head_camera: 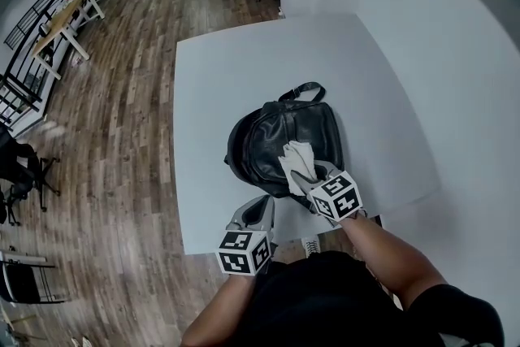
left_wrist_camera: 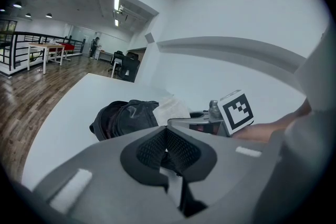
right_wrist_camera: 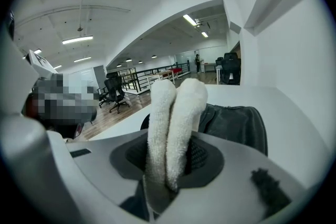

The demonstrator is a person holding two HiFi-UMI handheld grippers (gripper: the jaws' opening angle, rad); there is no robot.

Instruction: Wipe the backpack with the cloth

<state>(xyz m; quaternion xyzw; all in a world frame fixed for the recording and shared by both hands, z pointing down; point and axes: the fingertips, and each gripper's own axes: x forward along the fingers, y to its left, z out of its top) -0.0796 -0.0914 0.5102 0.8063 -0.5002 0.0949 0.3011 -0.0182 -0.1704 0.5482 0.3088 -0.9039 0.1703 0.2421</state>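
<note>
Backpack lies just beyond right gripper (cloth clamped).

Grey left claw and right claw carry black-and-white marker cubes.

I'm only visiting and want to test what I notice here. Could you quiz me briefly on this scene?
1. True or false: the left gripper is shut on the soft white terry cloth.
2. The black leather backpack lies on: A the wooden floor; B the white table; C a chair.
3. Which gripper holds the cloth?
Key: 1 false, its jaws are together, empty; 2 B; 3 the right gripper.
</note>
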